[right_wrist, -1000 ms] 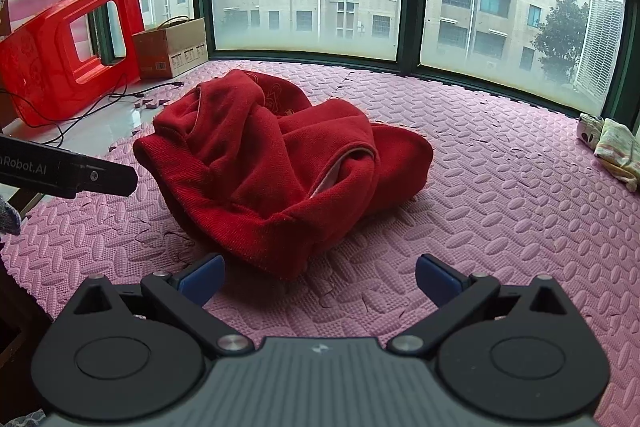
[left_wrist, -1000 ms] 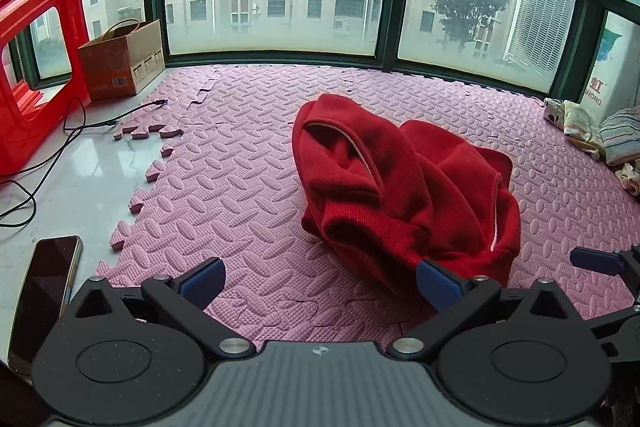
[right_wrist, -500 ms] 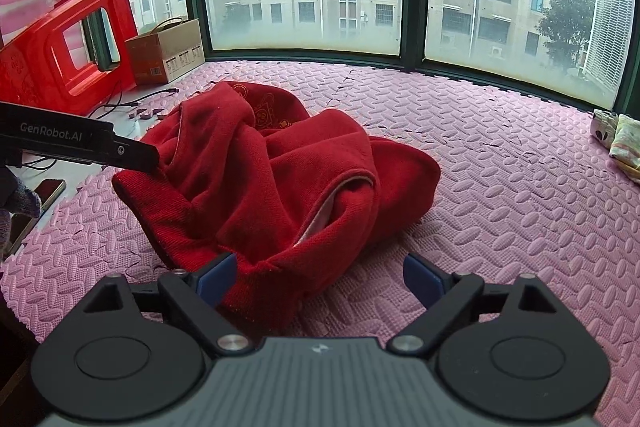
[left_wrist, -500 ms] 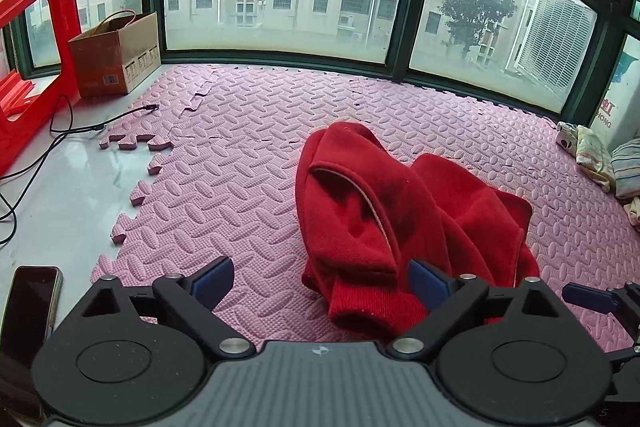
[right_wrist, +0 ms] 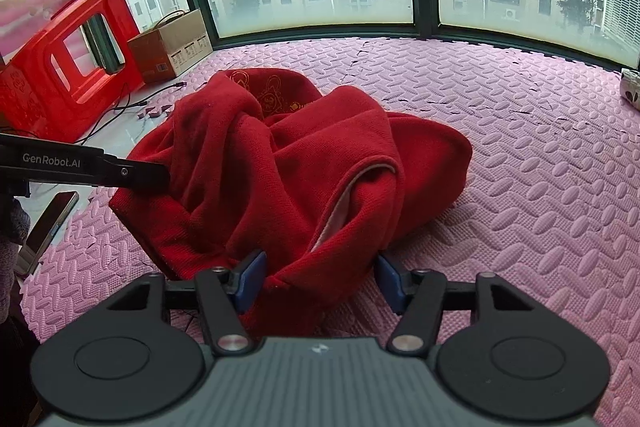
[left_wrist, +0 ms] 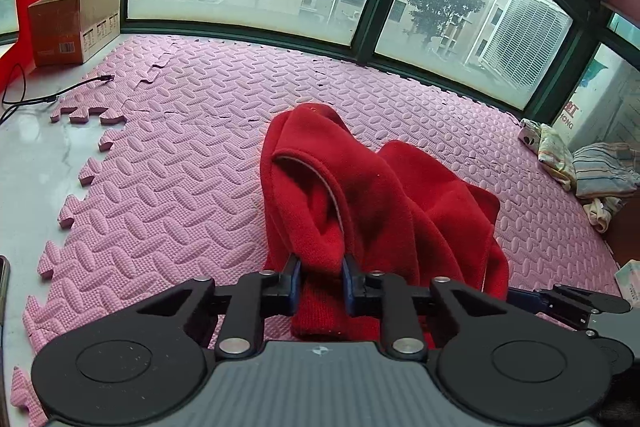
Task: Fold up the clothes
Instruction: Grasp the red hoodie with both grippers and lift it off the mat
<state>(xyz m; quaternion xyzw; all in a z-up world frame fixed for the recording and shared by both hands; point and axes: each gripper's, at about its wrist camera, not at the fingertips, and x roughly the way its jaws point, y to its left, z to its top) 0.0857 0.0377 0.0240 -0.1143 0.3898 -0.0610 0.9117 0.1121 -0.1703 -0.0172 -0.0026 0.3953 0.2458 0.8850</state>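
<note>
The left tool point(left_wrist: 320, 281) is clamped on a ribbed cuff of the red garment point(left_wrist: 372, 203), which lies crumpled on the pink foam mat point(left_wrist: 192, 155) directly ahead of it. The right tool point(right_wrist: 318, 281) stands apart, its blue pads point(right_wrist: 250, 279) straddling the garment's near edge without pinching it

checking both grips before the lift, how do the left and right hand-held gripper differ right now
The left hand-held gripper has its jaws closed tight on a cuff-like end of the red garment; the right hand-held gripper has its jaws wider apart, around a bunched hem edge of it but not pinching. The left one grips a narrow band, the right one straddles a thick fold. Both have blue pads and face the window.
</note>
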